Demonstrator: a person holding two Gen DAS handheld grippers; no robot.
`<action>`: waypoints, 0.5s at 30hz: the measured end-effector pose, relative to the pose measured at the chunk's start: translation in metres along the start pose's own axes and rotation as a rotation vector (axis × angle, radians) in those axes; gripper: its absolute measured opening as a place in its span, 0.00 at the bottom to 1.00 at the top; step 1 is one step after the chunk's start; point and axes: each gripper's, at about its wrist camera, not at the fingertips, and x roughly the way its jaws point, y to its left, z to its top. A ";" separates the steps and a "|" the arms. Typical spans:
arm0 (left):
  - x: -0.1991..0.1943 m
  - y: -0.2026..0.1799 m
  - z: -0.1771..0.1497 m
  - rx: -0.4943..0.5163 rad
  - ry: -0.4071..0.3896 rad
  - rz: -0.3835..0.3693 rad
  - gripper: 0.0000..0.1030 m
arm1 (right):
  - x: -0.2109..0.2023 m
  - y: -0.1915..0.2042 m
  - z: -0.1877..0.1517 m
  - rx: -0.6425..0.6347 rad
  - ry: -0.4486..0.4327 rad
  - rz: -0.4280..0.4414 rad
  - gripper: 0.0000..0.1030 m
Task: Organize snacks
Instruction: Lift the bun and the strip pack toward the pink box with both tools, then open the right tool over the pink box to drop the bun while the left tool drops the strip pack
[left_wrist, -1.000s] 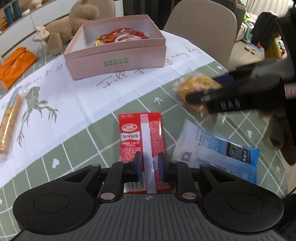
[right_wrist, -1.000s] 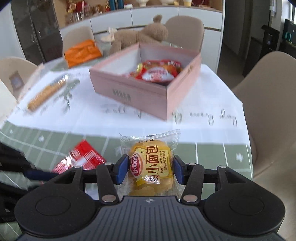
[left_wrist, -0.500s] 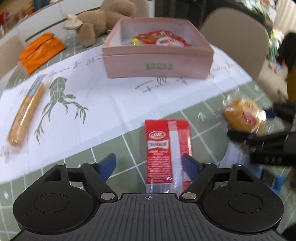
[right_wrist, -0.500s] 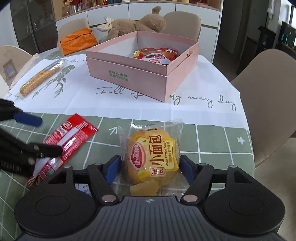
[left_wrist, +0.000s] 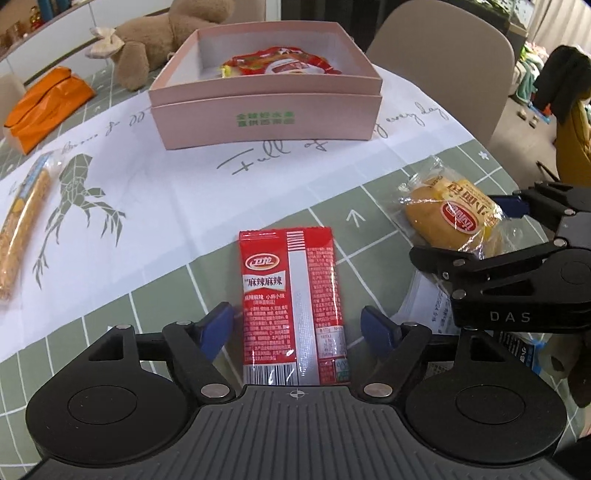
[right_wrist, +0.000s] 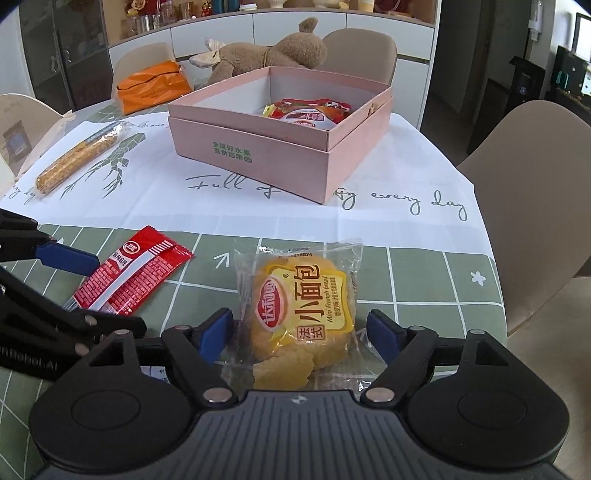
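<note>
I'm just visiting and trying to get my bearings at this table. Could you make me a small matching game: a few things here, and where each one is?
Things:
1. red packet
2. bread bun
3. long snack stick
4. teddy bear

Places:
A. behind the pink box
B. between the right gripper's fingers
C. between the left gripper's fingers
D. on the white cloth, left of the box

Pairs: 1-C, 2-B, 3-D, 4-A
</note>
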 end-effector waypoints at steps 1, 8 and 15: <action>0.000 -0.001 0.000 0.005 0.003 0.003 0.79 | 0.000 0.000 0.000 -0.001 -0.001 -0.002 0.78; -0.008 0.003 -0.006 -0.010 -0.021 0.011 0.53 | 0.000 -0.001 0.001 -0.001 0.001 0.000 0.73; -0.019 0.006 -0.013 -0.044 -0.062 -0.027 0.50 | -0.017 0.006 0.002 -0.059 -0.023 0.033 0.51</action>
